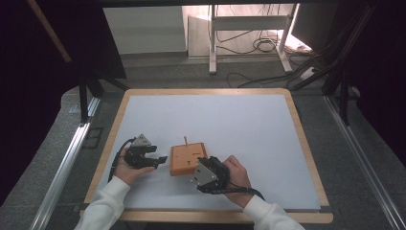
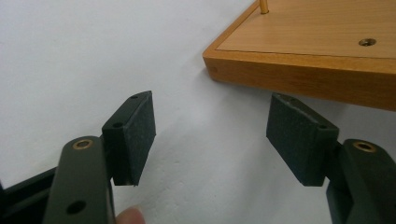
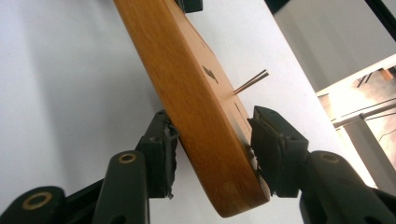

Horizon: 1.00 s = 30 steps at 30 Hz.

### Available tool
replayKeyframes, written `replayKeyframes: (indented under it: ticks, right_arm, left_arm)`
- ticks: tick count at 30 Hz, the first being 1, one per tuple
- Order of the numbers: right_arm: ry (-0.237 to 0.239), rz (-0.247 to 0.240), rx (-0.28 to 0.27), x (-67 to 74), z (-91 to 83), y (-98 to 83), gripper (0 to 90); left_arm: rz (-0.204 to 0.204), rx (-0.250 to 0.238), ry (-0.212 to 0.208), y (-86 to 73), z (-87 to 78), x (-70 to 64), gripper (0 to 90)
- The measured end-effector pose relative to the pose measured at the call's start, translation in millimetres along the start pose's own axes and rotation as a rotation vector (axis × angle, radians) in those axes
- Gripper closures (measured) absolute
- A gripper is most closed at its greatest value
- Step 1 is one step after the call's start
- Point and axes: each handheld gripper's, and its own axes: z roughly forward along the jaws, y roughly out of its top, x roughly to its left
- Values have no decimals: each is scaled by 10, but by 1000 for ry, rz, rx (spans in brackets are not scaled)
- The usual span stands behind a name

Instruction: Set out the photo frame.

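Note:
A square wooden board (image 1: 187,158) with a thin upright peg (image 1: 185,141) lies on the white table top, toward its near edge. My right gripper (image 1: 197,169) comes in from the near right and is shut on the board (image 3: 187,79) at its corner, one pad under it and one on its top face. The peg (image 3: 252,81) sticks out beyond the jaws. My left gripper (image 1: 162,160) is open just left of the board. In the left gripper view the gripper (image 2: 210,135) has bare table between its pads, and the board (image 2: 303,46) lies just ahead with its corner close to the right pad.
The white mat (image 1: 215,115) has a wooden rim (image 1: 119,115) and much free room behind and to the right of the board. Metal rails (image 1: 67,158) run along both sides of the table. A small brass insert (image 2: 367,42) is set into the board's top.

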Motion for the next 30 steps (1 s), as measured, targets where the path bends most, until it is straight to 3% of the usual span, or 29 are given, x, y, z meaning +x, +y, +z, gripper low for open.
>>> replayKeyframes:
  ticks: [11,23,30]
  right_arm:
    - [50,-38,18,-222,27,178,588]
    - [88,-97,36,-356,82,314,633]
    - [109,-83,14,-448,113,364,656]
  left_arm:
    - [-8,-2,-4,-6,19,3,327]
    - [-8,-6,-5,-5,16,7,331]
    - [-5,-4,-5,-5,15,10,332]
